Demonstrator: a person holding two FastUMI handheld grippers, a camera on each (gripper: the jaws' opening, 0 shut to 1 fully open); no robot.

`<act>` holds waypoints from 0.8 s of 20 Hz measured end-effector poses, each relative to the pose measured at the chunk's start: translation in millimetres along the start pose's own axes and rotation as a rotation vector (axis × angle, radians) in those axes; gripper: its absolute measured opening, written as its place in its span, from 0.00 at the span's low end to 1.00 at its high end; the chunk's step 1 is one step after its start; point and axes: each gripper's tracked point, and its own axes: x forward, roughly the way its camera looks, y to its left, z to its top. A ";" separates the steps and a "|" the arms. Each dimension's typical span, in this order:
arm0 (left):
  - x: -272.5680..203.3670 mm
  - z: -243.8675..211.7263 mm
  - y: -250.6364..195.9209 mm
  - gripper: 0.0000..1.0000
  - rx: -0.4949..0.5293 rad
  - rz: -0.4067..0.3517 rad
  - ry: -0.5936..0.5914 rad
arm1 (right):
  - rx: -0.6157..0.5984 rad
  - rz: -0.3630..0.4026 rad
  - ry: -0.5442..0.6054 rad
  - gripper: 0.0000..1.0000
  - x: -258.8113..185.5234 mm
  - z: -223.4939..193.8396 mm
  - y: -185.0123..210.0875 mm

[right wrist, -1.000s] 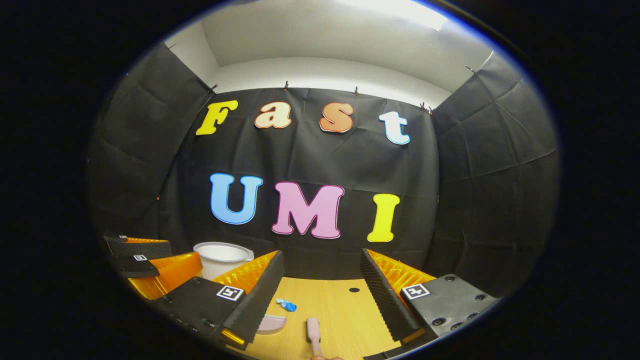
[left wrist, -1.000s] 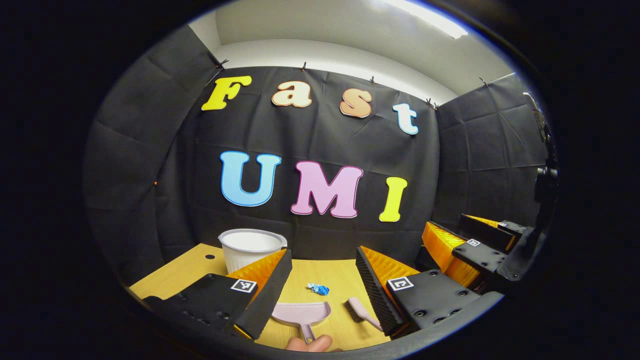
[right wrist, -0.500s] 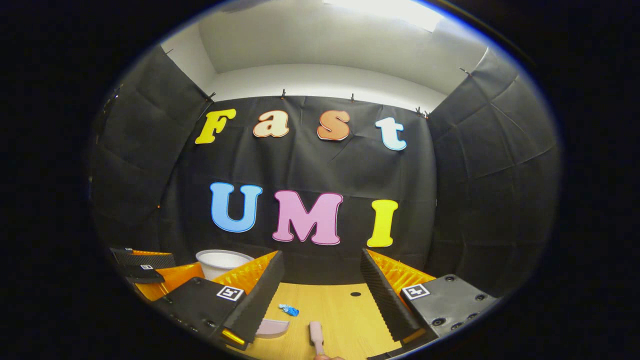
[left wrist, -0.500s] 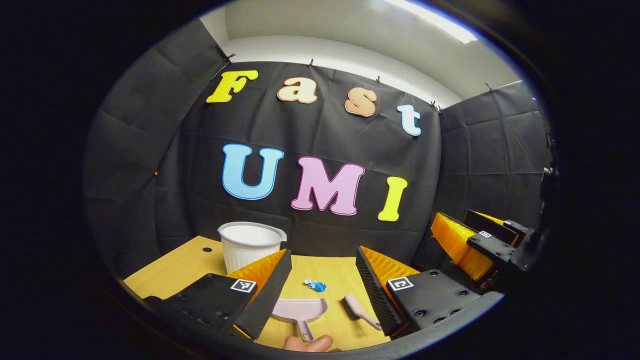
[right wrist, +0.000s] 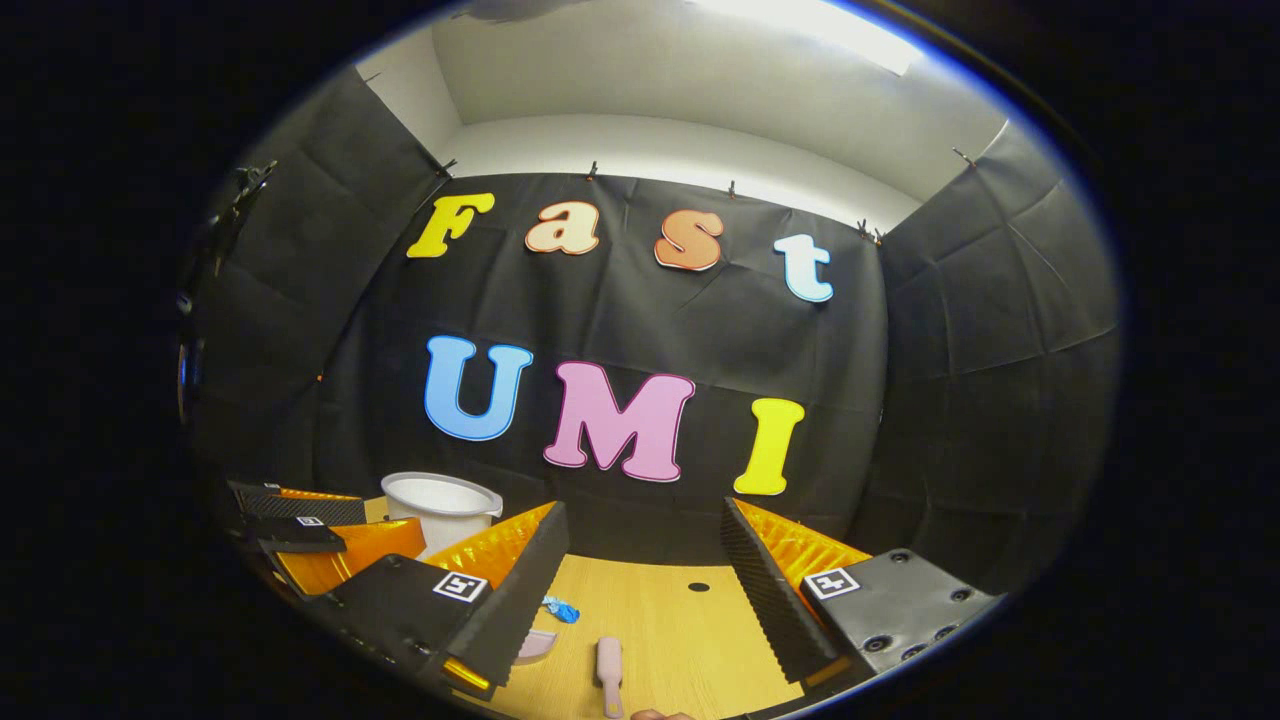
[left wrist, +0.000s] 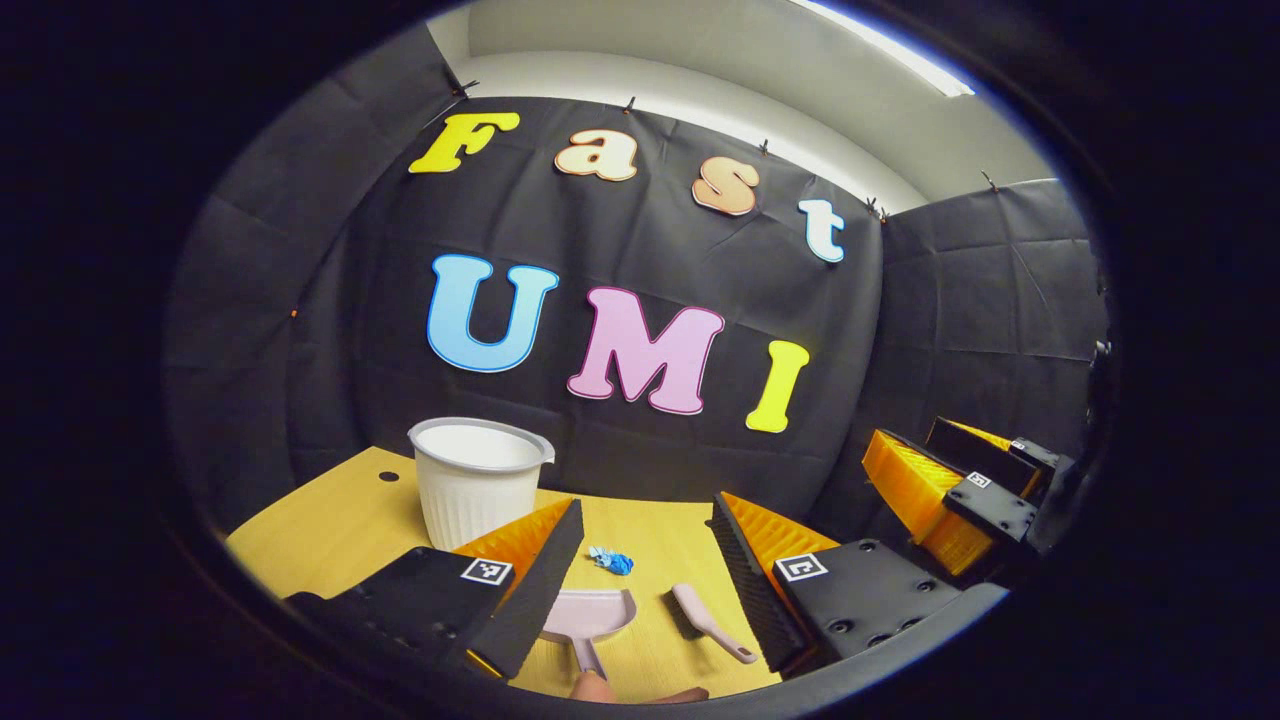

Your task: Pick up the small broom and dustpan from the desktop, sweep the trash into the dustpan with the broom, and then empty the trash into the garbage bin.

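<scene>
A small round hole (right wrist: 699,586) marks the wooden desktop (right wrist: 680,630), beneath a bright ceiling light (right wrist: 800,20).

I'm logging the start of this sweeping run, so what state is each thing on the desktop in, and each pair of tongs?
left tongs: open, holding nothing, above the desktop.
right tongs: open, holding nothing.
dustpan: lying flat on the desktop, ungrasped, no trash in it.
broom: lying on the desktop beside the dustpan, ungrasped.
blue trash: crumpled, loose on the desktop, beyond the dustpan.
garbage bin: upright, open-topped; contents not visible.
</scene>
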 end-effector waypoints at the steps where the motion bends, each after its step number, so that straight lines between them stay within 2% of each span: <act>1: 2.7 -0.4 2.1 0.78 -0.008 0.005 0.009 | 0.002 0.000 0.006 0.94 4.3 -2.2 -0.9; 7: 10.1 9.6 10.0 0.78 -0.009 0.016 0.018 | -0.018 0.031 0.002 0.94 33.2 -1.8 3.6; 8: 11.0 13.0 10.0 0.78 -0.007 0.014 0.014 | -0.020 0.041 -0.008 0.98 40.8 3.8 4.2; 10: 15.7 17.5 7.6 0.78 -0.005 0.011 0.011 | -0.004 0.041 -0.017 0.94 53.5 8.8 -1.4; 13: 25.4 25.6 9.9 0.78 0.021 0.038 -0.002 | 0.034 0.035 -0.008 0.94 66.7 7.3 -2.7; 16: 32.6 23.6 14.6 0.78 0.064 0.077 0.004 | 0.021 0.059 0.001 0.94 70.5 -0.4 3.3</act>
